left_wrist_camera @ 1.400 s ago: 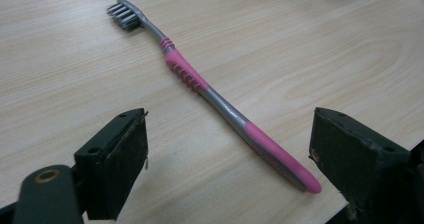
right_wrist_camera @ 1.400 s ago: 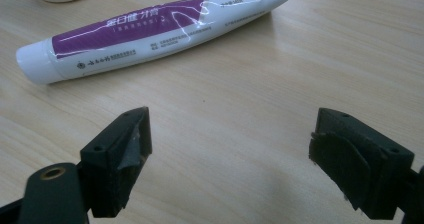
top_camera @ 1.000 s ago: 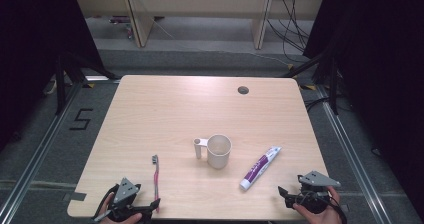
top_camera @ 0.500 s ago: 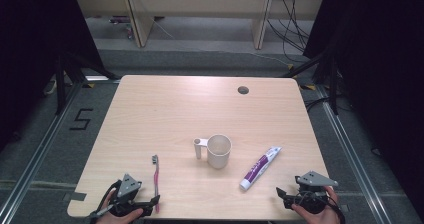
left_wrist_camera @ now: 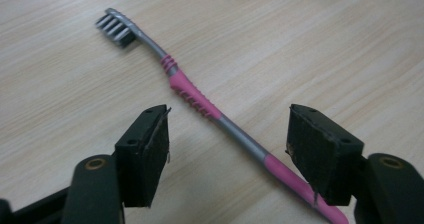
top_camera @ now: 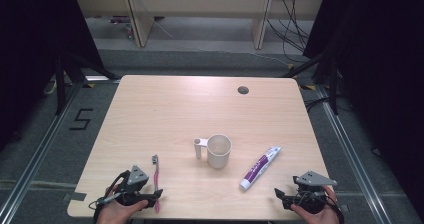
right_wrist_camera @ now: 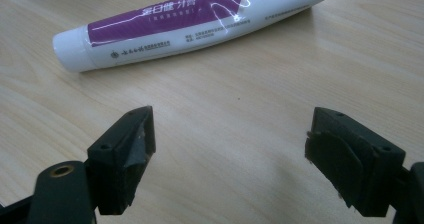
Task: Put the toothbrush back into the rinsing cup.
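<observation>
A pink and grey toothbrush [top_camera: 156, 181] [left_wrist_camera: 200, 101] lies flat near the table's front left, bristles pointing away. My left gripper [top_camera: 151, 199] [left_wrist_camera: 227, 129] is low at the handle end. Its jaws have just been closing and now straddle the handle, which runs close by the right pad [left_wrist_camera: 320, 154]; neither pad presses on it. A white and purple toothpaste tube [top_camera: 260, 167] [right_wrist_camera: 200, 19] lies at the front right. My right gripper [top_camera: 281, 196] [right_wrist_camera: 232, 134] rests open just short of the tube's cap end, with bare table between its jaws.
A white cup [top_camera: 219, 151] with a side handle stands upright between the toothbrush and the tube. The wooden table [top_camera: 200, 104] has a round cable hole [top_camera: 243, 90] at the back right. Dark floor and metal frames surround the table.
My left gripper has slid a little right and forward onto the toothbrush's handle end, and its jaws stand narrower. The right gripper has stayed put.
</observation>
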### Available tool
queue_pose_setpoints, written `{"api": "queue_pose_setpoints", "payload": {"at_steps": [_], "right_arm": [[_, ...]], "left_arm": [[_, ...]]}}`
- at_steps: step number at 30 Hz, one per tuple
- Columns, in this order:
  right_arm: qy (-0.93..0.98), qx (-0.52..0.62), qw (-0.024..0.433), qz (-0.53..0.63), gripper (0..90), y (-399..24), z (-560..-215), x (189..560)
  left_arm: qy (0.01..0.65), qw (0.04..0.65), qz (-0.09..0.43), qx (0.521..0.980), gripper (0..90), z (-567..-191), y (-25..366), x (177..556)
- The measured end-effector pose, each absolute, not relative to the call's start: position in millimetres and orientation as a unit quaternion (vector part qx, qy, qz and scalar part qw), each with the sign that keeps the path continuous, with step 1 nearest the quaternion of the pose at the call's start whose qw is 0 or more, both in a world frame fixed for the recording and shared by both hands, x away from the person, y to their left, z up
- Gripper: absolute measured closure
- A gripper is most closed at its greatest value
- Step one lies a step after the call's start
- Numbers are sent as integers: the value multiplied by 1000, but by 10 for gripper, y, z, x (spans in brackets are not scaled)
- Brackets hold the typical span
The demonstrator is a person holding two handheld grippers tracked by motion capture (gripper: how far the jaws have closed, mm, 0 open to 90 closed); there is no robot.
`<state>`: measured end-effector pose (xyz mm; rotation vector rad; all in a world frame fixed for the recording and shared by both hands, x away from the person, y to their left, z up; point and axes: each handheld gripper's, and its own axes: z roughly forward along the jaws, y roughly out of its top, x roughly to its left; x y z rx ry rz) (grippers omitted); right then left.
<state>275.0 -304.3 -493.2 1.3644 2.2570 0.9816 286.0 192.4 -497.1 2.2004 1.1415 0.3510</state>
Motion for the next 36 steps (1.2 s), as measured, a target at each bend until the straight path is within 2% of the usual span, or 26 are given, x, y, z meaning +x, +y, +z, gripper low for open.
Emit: {"api": "queue_pose_setpoints", "payload": {"at_steps": [6,14,18,21,22,24,25,29,36], "right_arm": [[802,453,169,351,199,-3052,-4952,2777],[800,453,171,353,198,-3047,-4947,2773],[801,450,173,356,202,-3046,-4944,2778],[794,471,155,352,202,-3012,-4932,2742],[805,442,176,354,205,-3039,-4941,2774],[805,445,175,351,207,-3028,-4933,2765],[802,456,154,353,207,-3005,-4937,2752],[809,434,180,354,209,-3030,-4950,2779],[805,449,156,355,212,-3003,-4935,2758]], "left_arm": [[426,292,136,845,413,-4985,1836,2935],[413,266,134,861,575,-4957,1826,3012],[398,246,128,875,625,-4934,1836,3053],[391,233,125,881,671,-4928,1832,3089],[391,233,125,881,682,-4928,1832,3089],[385,222,119,888,703,-4919,1840,3146],[381,216,115,891,714,-4911,1844,3165],[370,193,103,903,759,-4878,1841,3246],[355,158,80,918,790,-4849,1785,3374]]}}
